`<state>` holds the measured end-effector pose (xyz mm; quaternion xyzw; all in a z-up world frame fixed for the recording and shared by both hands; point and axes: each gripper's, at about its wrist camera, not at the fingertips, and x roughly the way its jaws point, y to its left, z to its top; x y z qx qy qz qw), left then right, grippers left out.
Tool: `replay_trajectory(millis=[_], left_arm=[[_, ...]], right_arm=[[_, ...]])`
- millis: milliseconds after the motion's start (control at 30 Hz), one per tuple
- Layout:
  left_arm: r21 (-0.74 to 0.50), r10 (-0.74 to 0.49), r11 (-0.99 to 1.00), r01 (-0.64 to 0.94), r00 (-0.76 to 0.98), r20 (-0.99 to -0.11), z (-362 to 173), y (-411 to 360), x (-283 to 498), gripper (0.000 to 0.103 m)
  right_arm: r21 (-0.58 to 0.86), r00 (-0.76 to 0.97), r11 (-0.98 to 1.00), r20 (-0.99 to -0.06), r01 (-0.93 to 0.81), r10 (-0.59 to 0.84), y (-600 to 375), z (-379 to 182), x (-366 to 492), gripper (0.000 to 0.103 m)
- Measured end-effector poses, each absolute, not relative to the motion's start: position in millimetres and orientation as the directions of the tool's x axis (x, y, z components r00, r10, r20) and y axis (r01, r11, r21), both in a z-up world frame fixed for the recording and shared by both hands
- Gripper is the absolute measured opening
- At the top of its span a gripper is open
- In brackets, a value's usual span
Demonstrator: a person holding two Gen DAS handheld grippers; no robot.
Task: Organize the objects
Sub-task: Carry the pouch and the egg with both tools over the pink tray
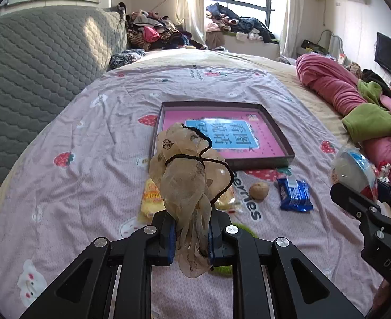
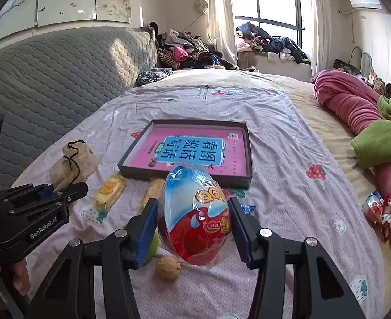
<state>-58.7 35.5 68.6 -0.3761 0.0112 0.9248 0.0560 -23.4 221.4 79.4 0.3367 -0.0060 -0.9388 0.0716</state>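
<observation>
Mesh pouch (image 1: 187,180) with a black drawstring hangs clenched in the left tool (image 1: 190,236) above the bed (image 1: 89,138). Right tool (image 2: 194,228) grasps a wrapped toy egg (image 2: 195,212). Both hover near the tray (image 2: 248,154) at mid-bed, holding a pink book (image 1: 216,135).

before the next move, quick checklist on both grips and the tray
1. Left gripper shut on the mesh pouch: ok, fabric pinched between the pads.
2. Right gripper shut on the egg toy: ok, pads against both sides.
3. Pouch cord clear of things on the bed: ok, it hangs loose on the pouch.
4. Tray has room: ok, only a pink book lies flat in it.
5. Both items lifted off the sheet: cannot tell for the egg toy's underside.
6. Walnut out of the way: ok, it sits below the right gripper, apart.
</observation>
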Motion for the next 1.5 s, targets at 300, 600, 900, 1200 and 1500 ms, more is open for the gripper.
replay_trajectory(millis=[300, 600, 900, 1200, 1500], left_arm=[[-0.035, 0.095, -0.995, -0.097, -0.722, -0.685, 82, 35, -78, 0.018], [-0.017, 0.076, -0.996, -0.087, -0.733, -0.676, 94, 40, -106, 0.018], [0.0, 0.071, -0.996, -0.094, -0.746, -0.662, 108, 52, -146, 0.018], [0.018, 0.064, -0.995, -0.1, -0.753, -0.655, 114, 61, -187, 0.018], [0.033, 0.047, -0.996, -0.088, -0.766, -0.641, 115, 59, -218, 0.018]], right_arm=[[0.041, -0.783, -0.993, -0.61, 0.115, -0.116, 218, 92, -44, 0.053], [0.027, -0.796, -0.994, -0.596, 0.109, -0.104, 224, 106, -67, 0.053], [0.011, -0.812, -0.994, -0.576, 0.111, -0.097, 231, 124, -100, 0.053], [-0.013, -0.833, -0.993, -0.545, 0.121, -0.094, 238, 135, -136, 0.053], [0.003, -0.841, -0.985, -0.521, 0.17, -0.147, 236, 143, -168, 0.053]])
